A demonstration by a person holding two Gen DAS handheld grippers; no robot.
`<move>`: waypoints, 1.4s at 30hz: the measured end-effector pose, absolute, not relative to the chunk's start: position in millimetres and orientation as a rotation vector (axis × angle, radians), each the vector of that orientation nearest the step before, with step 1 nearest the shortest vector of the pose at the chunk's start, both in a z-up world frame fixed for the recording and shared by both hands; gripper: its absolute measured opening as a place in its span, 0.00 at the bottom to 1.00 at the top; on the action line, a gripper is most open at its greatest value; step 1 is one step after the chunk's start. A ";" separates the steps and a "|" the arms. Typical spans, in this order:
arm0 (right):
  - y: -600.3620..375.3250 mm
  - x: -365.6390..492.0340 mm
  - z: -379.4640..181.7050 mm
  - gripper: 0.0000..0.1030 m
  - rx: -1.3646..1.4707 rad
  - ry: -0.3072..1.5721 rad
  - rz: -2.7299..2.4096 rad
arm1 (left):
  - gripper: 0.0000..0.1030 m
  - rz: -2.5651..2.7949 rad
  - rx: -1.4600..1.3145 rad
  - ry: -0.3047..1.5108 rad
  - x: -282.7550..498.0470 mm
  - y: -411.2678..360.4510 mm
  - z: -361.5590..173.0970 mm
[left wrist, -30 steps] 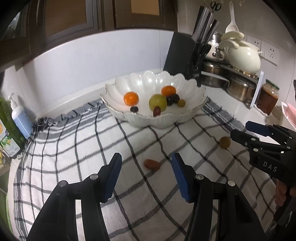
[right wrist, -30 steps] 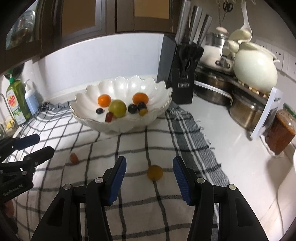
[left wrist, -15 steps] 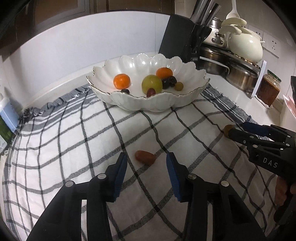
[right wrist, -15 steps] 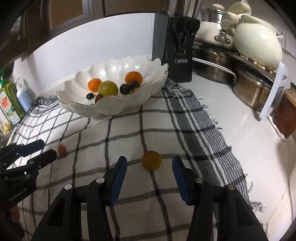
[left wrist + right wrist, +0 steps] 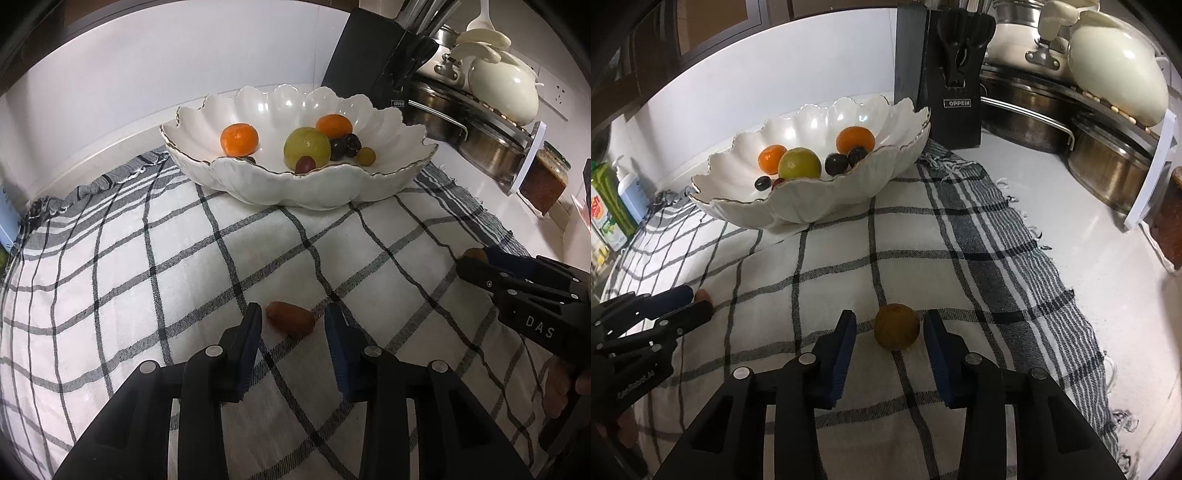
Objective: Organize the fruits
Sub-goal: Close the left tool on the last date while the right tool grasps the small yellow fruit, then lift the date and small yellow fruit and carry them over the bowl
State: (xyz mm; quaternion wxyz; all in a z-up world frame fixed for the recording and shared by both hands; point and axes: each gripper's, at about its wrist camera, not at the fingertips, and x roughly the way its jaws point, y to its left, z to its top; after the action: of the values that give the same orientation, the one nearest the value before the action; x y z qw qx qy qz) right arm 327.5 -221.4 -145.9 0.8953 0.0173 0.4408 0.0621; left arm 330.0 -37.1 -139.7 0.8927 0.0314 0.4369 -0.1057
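Both of our grippers have dropped closer to the checked cloth [image 5: 155, 258] than a second ago, and each now straddles a loose fruit. Our left gripper [image 5: 293, 325] has its jaws narrowed and closing, with the oblong reddish-brown fruit [image 5: 290, 323] lying on the cloth between the blue pads, though we see a sliver of gap on either side, so nothing is gripped yet. Our right gripper [image 5: 889, 330] is closing likewise around the round yellow-brown fruit [image 5: 897, 325], which sits on the cloth between its pads, not yet pinched.

Behind them stands the scalloped white bowl [image 5: 295, 184], which already holds two oranges, a green fruit, several dark grapes and a small yellowish one. We judge the task is nearly complete: as far as we can see, these two pieces are the only fruit outside the bowl. What remains is to close on both, lift, and carry them forward over the rim.
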 end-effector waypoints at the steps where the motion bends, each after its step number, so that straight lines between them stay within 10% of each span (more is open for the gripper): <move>1: -221.4 328.4 -146.9 0.36 0.038 0.917 0.130 | 0.33 -0.219 0.063 0.911 331.2 -37.3 -140.8; 42: -210.3 309.8 -70.2 0.26 0.043 0.696 0.226 | 0.25 -0.215 0.049 0.675 308.6 -35.1 -52.6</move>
State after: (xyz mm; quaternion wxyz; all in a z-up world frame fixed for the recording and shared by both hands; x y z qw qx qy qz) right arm 309.8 -210.3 -70.2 0.9337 0.0209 0.3401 0.1105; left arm 308.6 -35.1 -52.6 0.9376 0.0238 0.3304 -0.1054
